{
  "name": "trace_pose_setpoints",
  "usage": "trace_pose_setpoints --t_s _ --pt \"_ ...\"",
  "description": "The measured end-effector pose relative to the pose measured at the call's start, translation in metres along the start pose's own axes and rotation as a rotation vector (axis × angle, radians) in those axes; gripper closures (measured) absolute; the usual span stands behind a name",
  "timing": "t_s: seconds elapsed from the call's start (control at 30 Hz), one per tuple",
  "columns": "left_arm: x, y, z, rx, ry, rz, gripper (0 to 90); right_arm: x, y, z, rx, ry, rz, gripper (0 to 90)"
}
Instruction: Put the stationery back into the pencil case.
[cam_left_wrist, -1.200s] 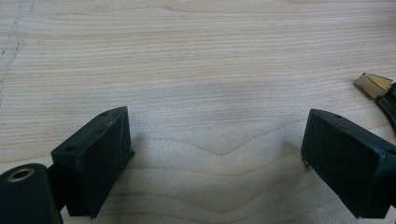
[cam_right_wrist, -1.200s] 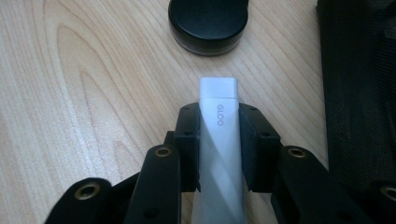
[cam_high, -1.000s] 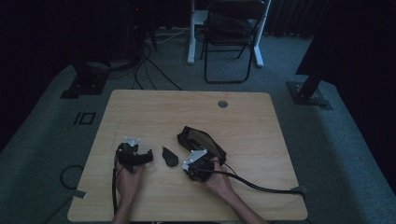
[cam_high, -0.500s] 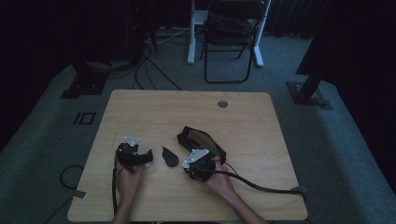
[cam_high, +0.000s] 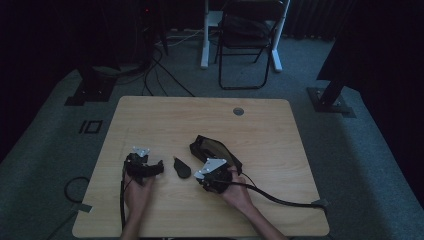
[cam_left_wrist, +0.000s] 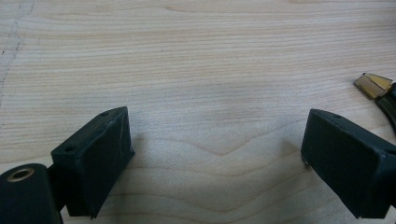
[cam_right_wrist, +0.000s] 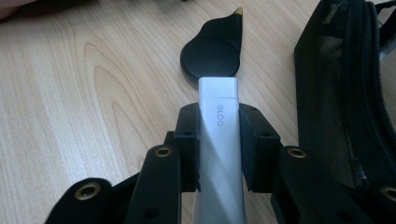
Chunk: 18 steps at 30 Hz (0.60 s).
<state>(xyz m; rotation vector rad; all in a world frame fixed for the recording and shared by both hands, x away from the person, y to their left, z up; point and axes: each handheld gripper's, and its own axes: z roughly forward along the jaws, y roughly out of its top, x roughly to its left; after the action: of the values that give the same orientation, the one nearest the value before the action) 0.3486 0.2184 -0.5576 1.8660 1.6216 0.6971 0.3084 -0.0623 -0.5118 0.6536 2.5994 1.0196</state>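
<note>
White stick (cam_right_wrist: 218, 140) clamped in right claw (cam_right_wrist: 218, 149), left claw (cam_left_wrist: 219, 154) spread wide over wooden table (cam_left_wrist: 196, 70), black pouch (cam_right_wrist: 345, 93) beside.

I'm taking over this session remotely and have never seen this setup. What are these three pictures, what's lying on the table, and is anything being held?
No robot arm here: a person sits at a wooden table holding a hand-operated two-jaw gripper in each hand. The high view looks down from above; the other two come from cameras riding on each gripper, looking along its black jaws. The left gripper is open over bare wood, holding nothing. The right gripper is shut on a white stick marked GLOO, apparently glue. Just beyond its tip lies a small black rounded piece with a gold point. A black mesh pouch lies beside the right gripper.
</note>
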Motion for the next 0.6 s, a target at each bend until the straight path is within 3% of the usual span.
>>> trace_pose_setpoints --t_s 0.6 --pt "0.000 0.000 0.000 0.000 0.000 0.000 8.8 -0.001 0.005 -0.013 -0.038 -0.006 0.000 71.5"
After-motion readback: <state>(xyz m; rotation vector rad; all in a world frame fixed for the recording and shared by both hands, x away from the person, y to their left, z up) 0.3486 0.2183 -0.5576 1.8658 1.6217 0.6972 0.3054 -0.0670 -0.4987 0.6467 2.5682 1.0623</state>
